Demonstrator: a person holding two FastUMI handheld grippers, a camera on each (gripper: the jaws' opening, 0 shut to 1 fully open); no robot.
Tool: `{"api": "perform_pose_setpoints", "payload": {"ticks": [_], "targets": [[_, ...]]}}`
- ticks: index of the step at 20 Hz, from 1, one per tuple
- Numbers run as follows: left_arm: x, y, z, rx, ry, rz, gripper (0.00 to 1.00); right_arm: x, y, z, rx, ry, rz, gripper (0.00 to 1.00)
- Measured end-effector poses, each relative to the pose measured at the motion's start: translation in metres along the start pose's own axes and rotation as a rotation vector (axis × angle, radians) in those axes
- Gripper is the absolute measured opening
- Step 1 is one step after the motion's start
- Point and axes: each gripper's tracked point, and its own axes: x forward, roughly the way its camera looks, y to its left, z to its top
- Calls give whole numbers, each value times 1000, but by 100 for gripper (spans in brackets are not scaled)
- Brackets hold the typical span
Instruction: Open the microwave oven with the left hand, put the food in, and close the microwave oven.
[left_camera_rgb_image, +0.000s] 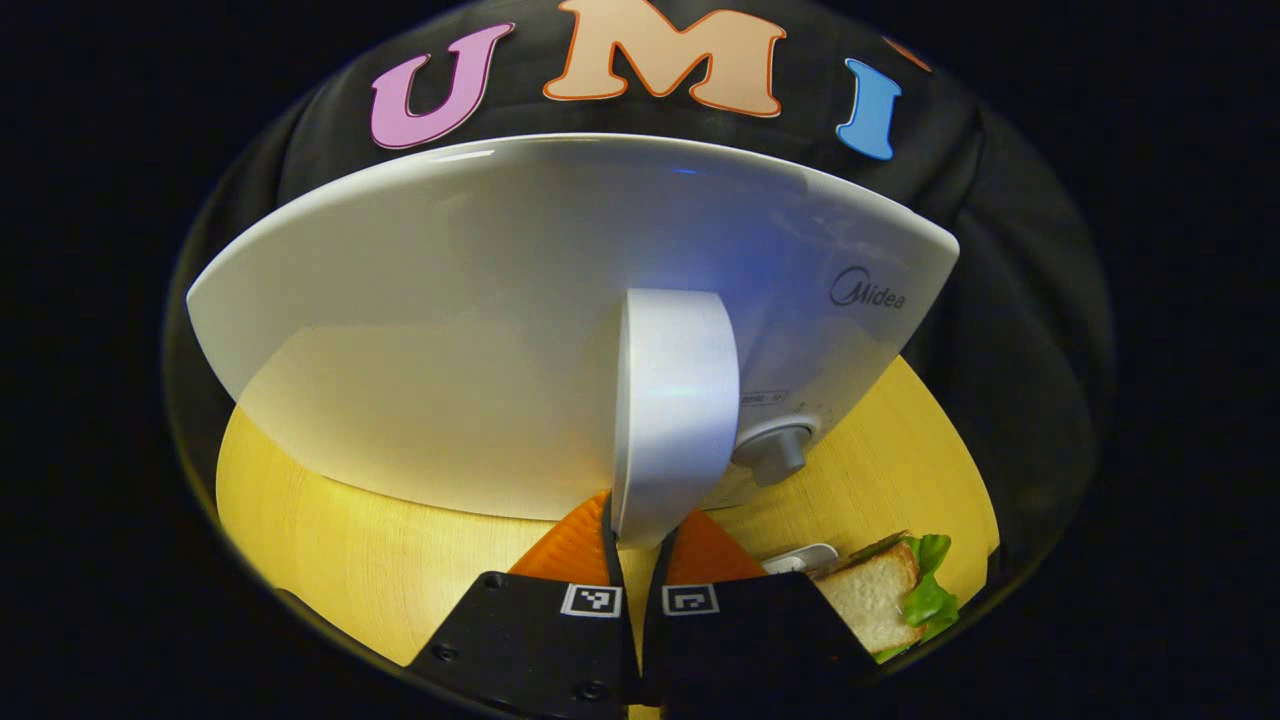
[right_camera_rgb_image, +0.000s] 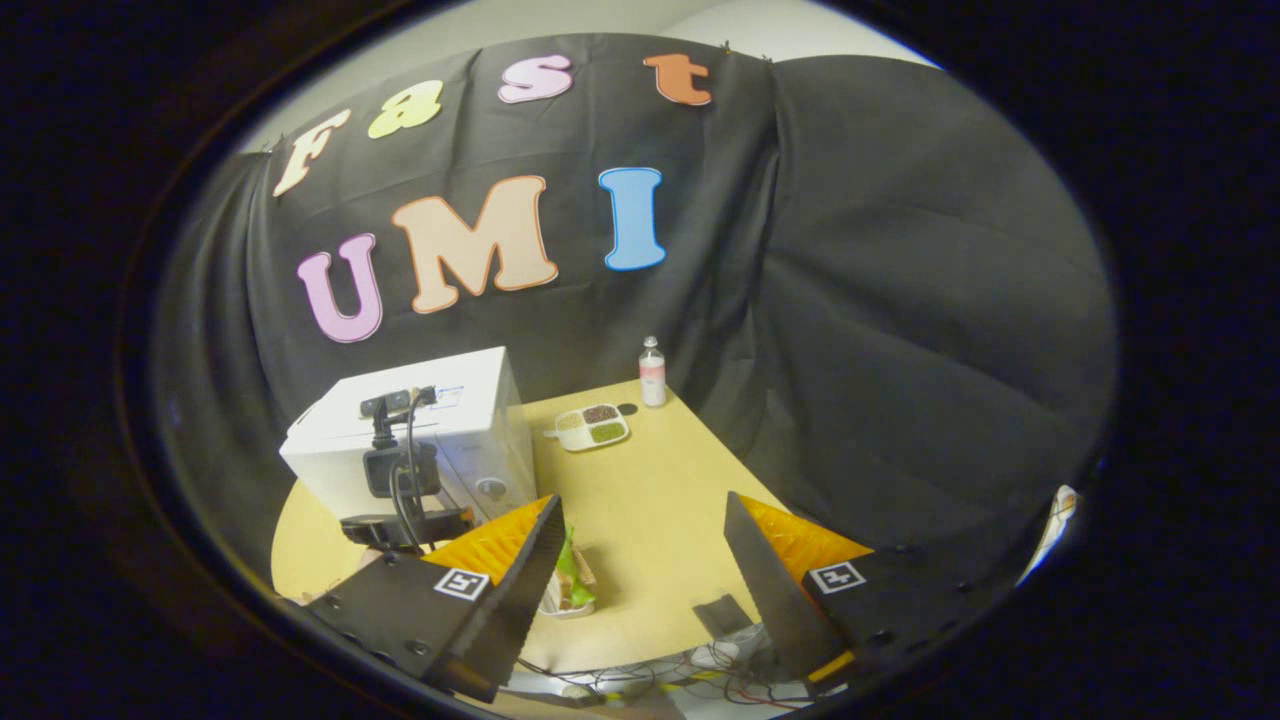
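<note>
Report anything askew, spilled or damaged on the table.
Nothing stands out. The microwave, sandwich, divided dish and bottle all sit upright and intact on the table; no spills visible.

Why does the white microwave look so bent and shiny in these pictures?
Left gripper view: the fisheye lens, very close, bows the microwave into a curve; soft bluish glare lies on its top and on the door handle. Right gripper view: farther off, the microwave looks boxier; the table edge curves.
</note>
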Motion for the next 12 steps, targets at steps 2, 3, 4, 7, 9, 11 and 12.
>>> {"api": "perform_pose_setpoints", "payload": {"ticks": [2,3,4,7,9,11,12], "targets": [[-17,4,-11,36,-49,-13,1,7,-3,-1,14,15,3,92],[-25,7,-21,67,-41,-32,0,10,-3,-4,20,24,13,92],[-35,7,-31,73,-33,-51,0,14,-2,-3,22,29,25,93],[-52,14,-45,125,-33,-84,6,23,0,-10,5,59,59,93],[-61,19,-55,141,-21,-78,9,29,6,-12,4,71,82,100],[-70,23,-62,146,-10,-75,12,31,7,-15,3,77,100,99],[-73,26,-65,149,-4,-71,12,31,9,-19,1,81,109,100]]}}
